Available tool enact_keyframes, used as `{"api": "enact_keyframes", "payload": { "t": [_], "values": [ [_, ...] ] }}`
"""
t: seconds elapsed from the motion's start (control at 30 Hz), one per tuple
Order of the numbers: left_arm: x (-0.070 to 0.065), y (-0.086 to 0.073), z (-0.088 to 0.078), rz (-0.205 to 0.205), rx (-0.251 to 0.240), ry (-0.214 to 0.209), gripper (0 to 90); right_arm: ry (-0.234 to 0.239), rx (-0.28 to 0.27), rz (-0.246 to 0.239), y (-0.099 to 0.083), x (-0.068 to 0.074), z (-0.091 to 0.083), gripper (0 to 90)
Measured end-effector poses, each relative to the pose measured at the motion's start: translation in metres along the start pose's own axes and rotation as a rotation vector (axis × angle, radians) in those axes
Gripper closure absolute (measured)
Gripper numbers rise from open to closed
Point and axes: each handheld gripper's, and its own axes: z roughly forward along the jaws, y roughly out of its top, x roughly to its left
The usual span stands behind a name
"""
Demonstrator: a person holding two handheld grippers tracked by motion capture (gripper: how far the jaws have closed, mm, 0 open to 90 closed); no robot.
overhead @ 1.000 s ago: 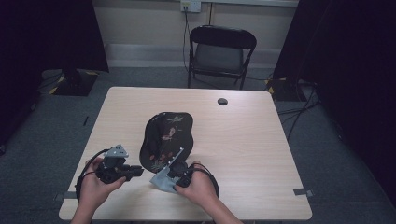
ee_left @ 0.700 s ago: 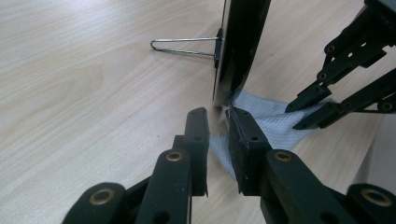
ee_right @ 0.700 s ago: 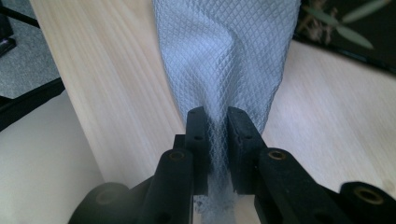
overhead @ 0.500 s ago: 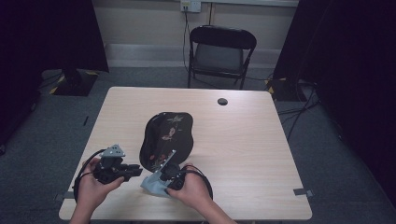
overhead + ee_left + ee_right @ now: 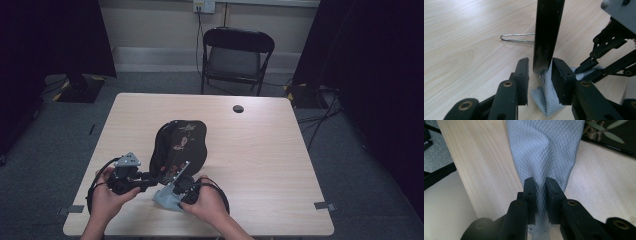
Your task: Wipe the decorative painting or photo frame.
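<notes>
The tray (image 5: 177,147) is stood on edge near the front of the table (image 5: 260,165), its lower edge between the left gripper (image 5: 539,75) jaws — just opened, no longer clamping. The cloth (image 5: 544,150) is pinched tight in the right gripper (image 5: 540,186) beside it. Wiping is best done with the tray re-gripped first — otherwise it may tip.

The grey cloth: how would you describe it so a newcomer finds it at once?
On the wooden table, look near the front edge, just below the black flower-painted tray. The grey cloth hangs pinched in the right gripper; its pale diamond-mesh weave sets it apart from the glossy black tray.
</notes>
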Motion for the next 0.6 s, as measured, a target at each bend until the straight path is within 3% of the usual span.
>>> {"api": "enact_keyframes", "payload": {
  "t": [0.1, 0.2, 0.33, 0.6],
  "values": [
    [-0.001, 0.002, 0.003, 0.006, 0.013, -0.002, 68.9, -0.002, 0.000, 0.005, -0.002, -0.001, -0.001, 80.5],
    [-0.002, 0.004, 0.006, 0.011, 0.031, 0.010, 76.3, -0.006, -0.004, 0.013, -0.005, -0.004, -0.003, 80.5],
    [-0.001, 0.006, 0.008, -0.019, 0.032, -0.012, 78.1, -0.010, -0.011, 0.022, -0.007, -0.005, -0.005, 80.5],
    [-0.003, 0.010, 0.016, -0.029, 0.024, -0.003, 78.4, -0.014, -0.010, 0.033, -0.011, -0.007, -0.007, 80.6]
  ]
}}
